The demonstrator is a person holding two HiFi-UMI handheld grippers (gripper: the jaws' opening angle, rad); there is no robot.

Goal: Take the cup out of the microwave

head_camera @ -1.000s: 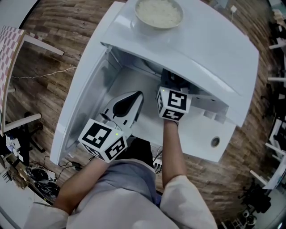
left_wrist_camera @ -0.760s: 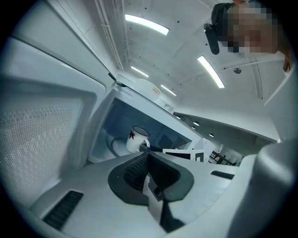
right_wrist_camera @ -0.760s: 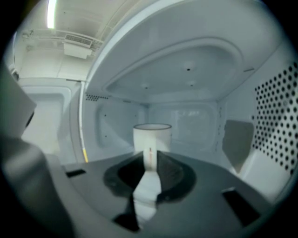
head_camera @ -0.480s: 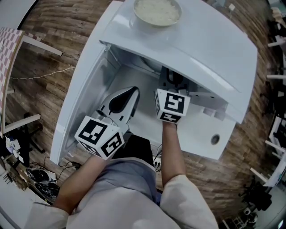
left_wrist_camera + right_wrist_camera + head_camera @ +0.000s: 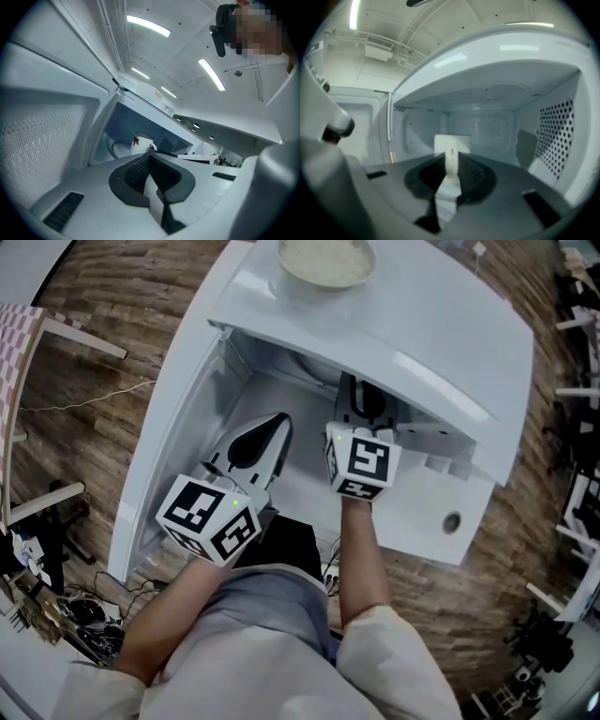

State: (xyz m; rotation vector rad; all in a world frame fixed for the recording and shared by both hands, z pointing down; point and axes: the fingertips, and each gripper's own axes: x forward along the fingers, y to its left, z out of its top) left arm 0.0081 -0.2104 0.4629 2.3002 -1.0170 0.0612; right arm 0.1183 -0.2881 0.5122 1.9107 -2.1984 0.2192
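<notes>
A white cup (image 5: pixel 142 140) with a red leaf print stands inside the white microwave (image 5: pixel 422 324). In the head view the microwave's top hides it. My right gripper (image 5: pixel 451 157) reaches into the cavity, and the cup (image 5: pixel 452 142) sits just beyond its tips. Its jaws have just been closing and are shut on the cup's thin white handle. In the head view only the right gripper's rear (image 5: pixel 361 409) and marker cube show at the cavity mouth. My left gripper (image 5: pixel 150 157) hovers in front of the opening beside the open door (image 5: pixel 173 442), its jaws shut and empty.
A bowl of rice (image 5: pixel 325 259) sits on top of the microwave. The door swings out to the left, its mesh window (image 5: pixel 42 140) close to my left gripper. The perforated cavity wall (image 5: pixel 562 136) is on the right. Wooden floor and cables lie around.
Both grippers stay nearly where they were; the left one has edged slightly up the picture. Nothing else has visibly moved.
</notes>
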